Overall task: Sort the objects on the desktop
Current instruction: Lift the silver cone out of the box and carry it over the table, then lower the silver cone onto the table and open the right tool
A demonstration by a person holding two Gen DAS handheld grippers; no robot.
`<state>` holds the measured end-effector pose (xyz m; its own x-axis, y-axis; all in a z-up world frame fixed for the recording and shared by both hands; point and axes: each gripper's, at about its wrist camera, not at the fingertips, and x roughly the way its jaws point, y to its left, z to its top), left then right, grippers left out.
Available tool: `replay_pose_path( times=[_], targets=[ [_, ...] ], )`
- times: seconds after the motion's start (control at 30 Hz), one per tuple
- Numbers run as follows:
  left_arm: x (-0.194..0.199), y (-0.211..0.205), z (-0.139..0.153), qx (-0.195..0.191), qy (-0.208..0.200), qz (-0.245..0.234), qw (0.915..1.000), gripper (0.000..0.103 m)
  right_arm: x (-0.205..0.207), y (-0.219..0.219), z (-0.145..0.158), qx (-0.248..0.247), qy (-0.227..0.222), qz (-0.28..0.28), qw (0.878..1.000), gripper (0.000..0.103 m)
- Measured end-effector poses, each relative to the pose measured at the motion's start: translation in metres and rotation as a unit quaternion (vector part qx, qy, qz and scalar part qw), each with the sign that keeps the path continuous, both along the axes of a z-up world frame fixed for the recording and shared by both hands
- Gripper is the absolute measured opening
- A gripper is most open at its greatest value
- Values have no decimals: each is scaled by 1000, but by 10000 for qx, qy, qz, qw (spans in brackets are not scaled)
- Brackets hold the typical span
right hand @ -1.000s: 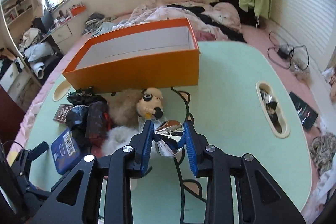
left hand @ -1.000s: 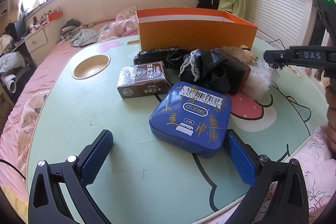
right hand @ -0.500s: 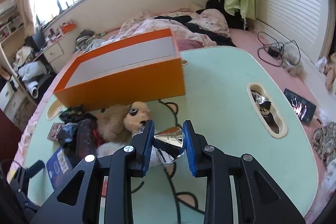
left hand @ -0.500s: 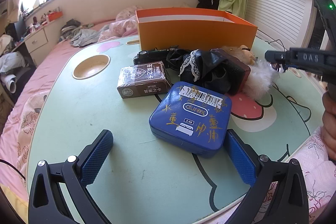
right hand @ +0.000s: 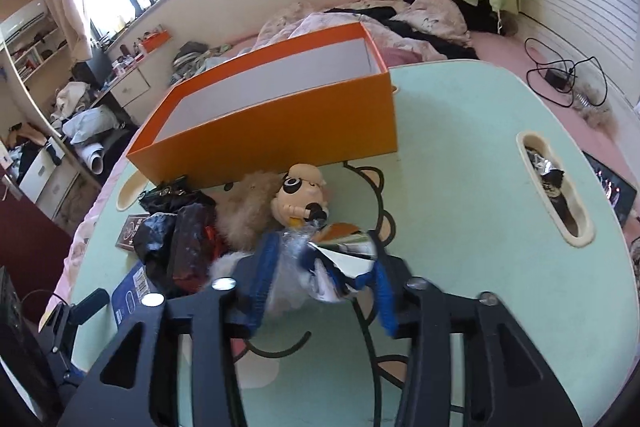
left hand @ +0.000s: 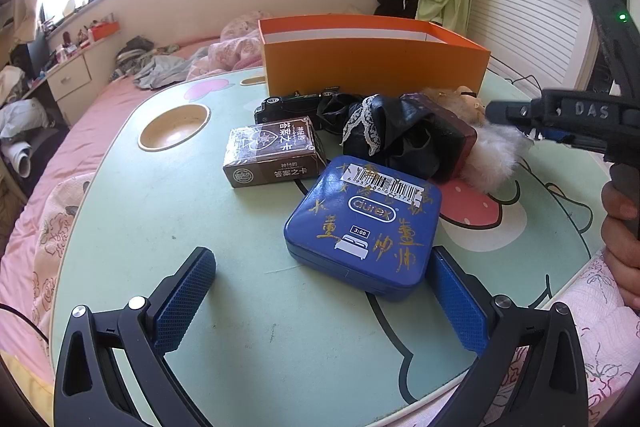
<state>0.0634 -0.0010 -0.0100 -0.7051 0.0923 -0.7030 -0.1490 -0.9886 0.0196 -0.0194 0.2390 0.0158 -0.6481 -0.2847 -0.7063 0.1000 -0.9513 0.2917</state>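
Note:
My right gripper (right hand: 324,279) hovers just in front of the plush toy (right hand: 300,195). Its jaws are opening, and a crinkled silver foil packet (right hand: 348,255) in clear wrap sits loosely between the blue pads. My left gripper (left hand: 318,259) rests open and low over the table (left hand: 160,227), gripping nothing, and the blue tin (left hand: 364,223) lies against its right finger. Behind the tin lie a brown card box (left hand: 272,155), black lace cloth (left hand: 392,135) and a black toy car (left hand: 284,105). The orange box (right hand: 280,131) stands open at the back with nothing seen inside.
The table has a round cup recess (left hand: 174,127) at the left and a long slot (right hand: 552,187) at the right holding wrappers. A hand (left hand: 620,239) holds the right gripper's handle at the table's right edge. A pink bed with clothes surrounds the table.
The right gripper's jaws have spread apart from a tight grip on the foil packet, and the gripper has shifted a little toward the plush toy. The left gripper has stayed still.

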Motion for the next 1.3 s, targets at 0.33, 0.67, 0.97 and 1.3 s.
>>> replay_pose_path(
  times=[0.33, 0.67, 0.97, 1.3],
  targets=[
    [1, 0, -1, 3, 0, -6, 10000, 103, 32, 4, 21, 261, 470, -19, 9986, 74],
    [1, 0, -1, -13, 2, -11, 10000, 103, 41, 35, -10, 858, -477, -428, 9942, 82],
    [-1, 0, -3, -23, -2, -20, 10000, 103, 36, 13, -24, 1502, -566, 0, 9870, 103],
    [0, 0, -2, -24, 0, -22, 10000, 103, 31, 16, -24, 1489, -542, -44, 9874, 103]
  ],
)
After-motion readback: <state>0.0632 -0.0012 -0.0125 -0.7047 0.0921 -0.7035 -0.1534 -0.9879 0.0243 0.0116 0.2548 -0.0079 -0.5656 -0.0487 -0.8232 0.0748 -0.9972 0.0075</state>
